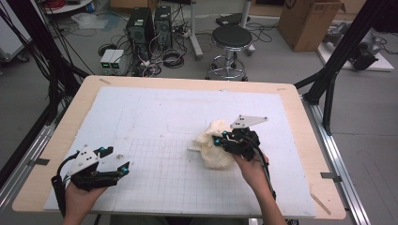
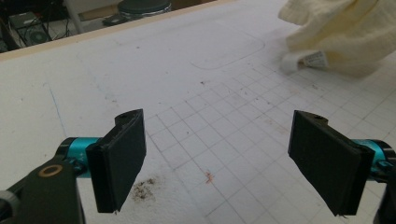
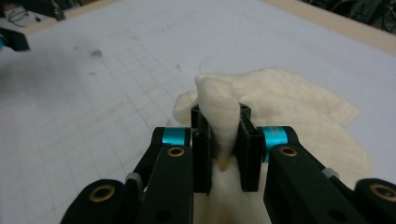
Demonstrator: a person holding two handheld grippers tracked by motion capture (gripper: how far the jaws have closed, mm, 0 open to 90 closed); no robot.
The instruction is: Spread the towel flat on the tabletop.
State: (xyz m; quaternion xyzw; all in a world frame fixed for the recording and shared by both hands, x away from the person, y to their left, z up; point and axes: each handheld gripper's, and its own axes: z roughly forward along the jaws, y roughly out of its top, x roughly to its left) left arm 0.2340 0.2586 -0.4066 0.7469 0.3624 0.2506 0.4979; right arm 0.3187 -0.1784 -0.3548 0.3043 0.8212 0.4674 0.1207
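1. On the right half of the bench (image 1: 300, 140), a cream cloth (image 1: 213, 150) lies bunched in a loose heap on the white gridded mat (image 1: 155, 136).
2. At the heap's right edge, the right gripper (image 1: 224, 139) has its jaws pinched tight on a raised fold of the cloth; the right gripper view shows that fold (image 3: 219, 116) standing up between the two black pads, with the rest of the cloth spread on the mat beyond it.
3. A small white label (image 2: 303, 60) sticks out from under the cloth's edge, seen in the left gripper view, and lies flat on the mat.
4. Near the front left corner of the mat, the left gripper (image 1: 115, 161) hangs low over the grid, well apart from the cloth; its jaws stand wide apart with nothing between them.
5. Between those jaws the left gripper view shows only the mat, with a dark smudge (image 2: 142, 189) and a small reddish mark (image 2: 209, 177).
6. Beyond the bench, a cardboard box (image 1: 307, 21) stands on the floor; what it holds cannot be told. A round black stool (image 1: 231, 40) stands just behind the far edge.
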